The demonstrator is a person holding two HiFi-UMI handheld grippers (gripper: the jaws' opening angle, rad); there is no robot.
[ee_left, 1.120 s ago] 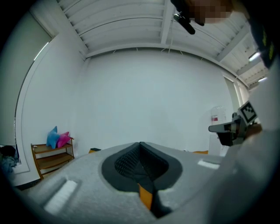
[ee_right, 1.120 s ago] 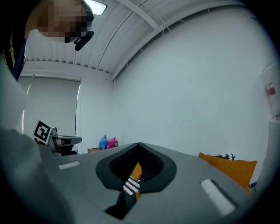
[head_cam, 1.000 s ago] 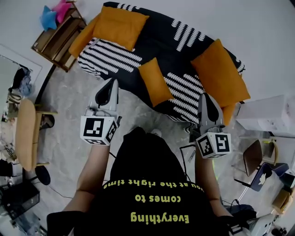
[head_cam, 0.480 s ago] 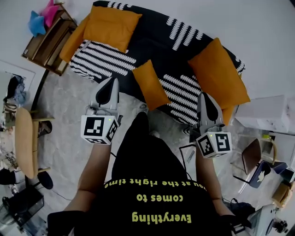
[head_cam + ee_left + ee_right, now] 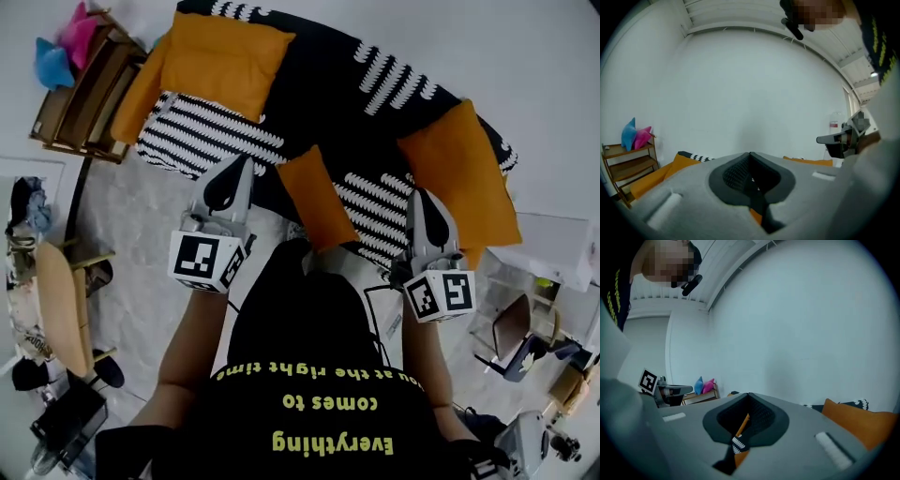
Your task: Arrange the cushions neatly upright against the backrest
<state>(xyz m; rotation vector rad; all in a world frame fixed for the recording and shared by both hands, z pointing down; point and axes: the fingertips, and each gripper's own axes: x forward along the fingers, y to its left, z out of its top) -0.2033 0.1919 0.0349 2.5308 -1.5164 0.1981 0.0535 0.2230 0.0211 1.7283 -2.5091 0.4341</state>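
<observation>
The head camera looks steeply down over the left claw (image 5: 242, 165) and right claw (image 5: 420, 195). Each claw's camera faces nearly level, and all views share the sofa (image 5: 319, 94) ahead.

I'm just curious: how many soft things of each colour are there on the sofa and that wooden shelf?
Orange cushions: 3 in full view, left, middle, right
Blue soft thing on the shelf: 1
Pink soft thing on the shelf: 1
Total: 5; orange slivers at both sofa ends may be more cushions.

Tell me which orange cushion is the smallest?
The narrow cushion in the sofa's middle, at its front edge; the left-end cushion and right-end cushion are clearly bigger.
</observation>
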